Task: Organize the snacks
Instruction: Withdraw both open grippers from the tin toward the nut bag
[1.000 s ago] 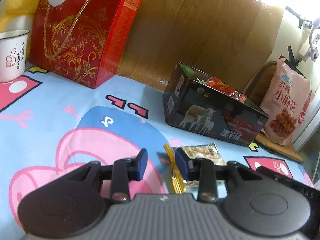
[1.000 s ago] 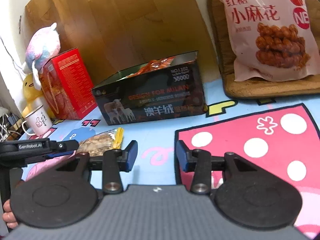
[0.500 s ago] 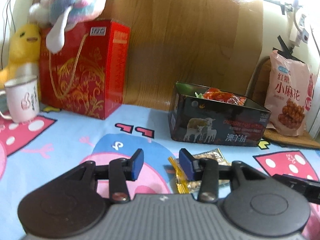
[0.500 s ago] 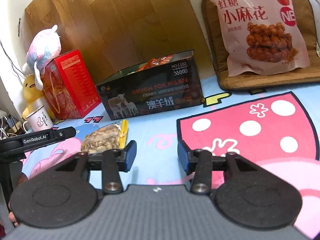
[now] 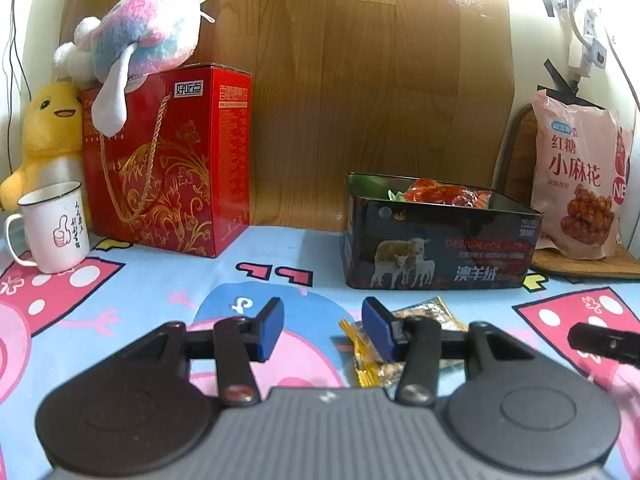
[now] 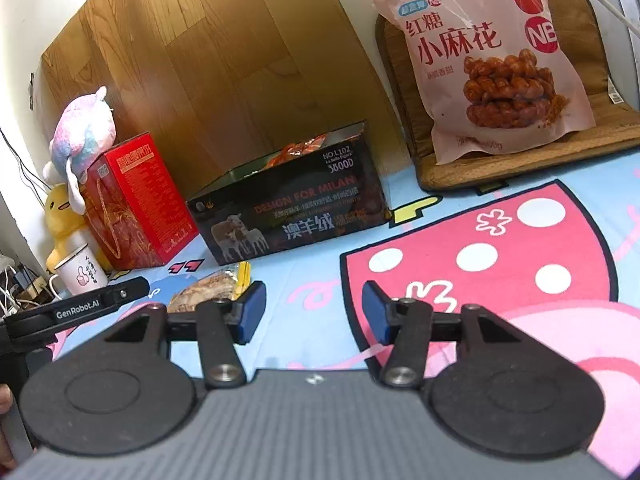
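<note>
A small clear snack packet (image 5: 424,316) with a yellow edge lies flat on the cartoon cloth, just behind and right of my left gripper's right finger. My left gripper (image 5: 322,330) hovers over the cloth, its jaws opening with nothing between them. Beyond it stands an open black tin (image 5: 436,252) with red-wrapped snacks inside. From the right wrist view the same packet (image 6: 212,288) lies left of my right gripper (image 6: 312,312), whose jaws are opening and empty. The black tin (image 6: 296,216) stands farther back. A big pink twist-snack bag (image 6: 492,60) leans on a brown cushion.
A red gift box (image 5: 168,160) with a plush toy (image 5: 136,44) on top stands at the back left, beside a yellow plush (image 5: 48,128) and a white mug (image 5: 52,226). A wooden board lines the back wall. The left gripper's body (image 6: 80,308) shows at the right view's left edge.
Both grippers' jaws have spread wider. The left view has levelled out and lifted, so the packet now sits behind its right finger. The right view shifted slightly toward the tin.
</note>
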Available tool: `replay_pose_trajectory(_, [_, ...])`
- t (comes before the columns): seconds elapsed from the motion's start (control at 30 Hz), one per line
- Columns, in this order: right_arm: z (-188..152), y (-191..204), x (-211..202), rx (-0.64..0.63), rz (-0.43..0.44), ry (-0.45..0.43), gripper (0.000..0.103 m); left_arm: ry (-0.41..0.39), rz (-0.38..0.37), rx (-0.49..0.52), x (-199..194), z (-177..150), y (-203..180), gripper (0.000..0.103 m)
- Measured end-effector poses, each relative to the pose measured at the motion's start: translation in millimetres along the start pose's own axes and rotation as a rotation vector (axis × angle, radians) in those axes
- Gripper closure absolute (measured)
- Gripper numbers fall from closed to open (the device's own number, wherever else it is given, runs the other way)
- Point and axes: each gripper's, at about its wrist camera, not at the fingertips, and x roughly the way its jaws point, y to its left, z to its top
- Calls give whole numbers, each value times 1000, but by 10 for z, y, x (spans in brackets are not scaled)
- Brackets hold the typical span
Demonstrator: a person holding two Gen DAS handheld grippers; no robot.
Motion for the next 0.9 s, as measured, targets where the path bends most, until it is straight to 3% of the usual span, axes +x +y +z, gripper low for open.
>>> replay_pose_trajectory(0.13, [3,-32,-15,17,12,-12,43,-4,20,17,-2,-7,-26,56])
replay_pose_trajectory(0.9, [-8,-110,-87,100,37,-58,40,-17,106,84,28,-19,-75,46])
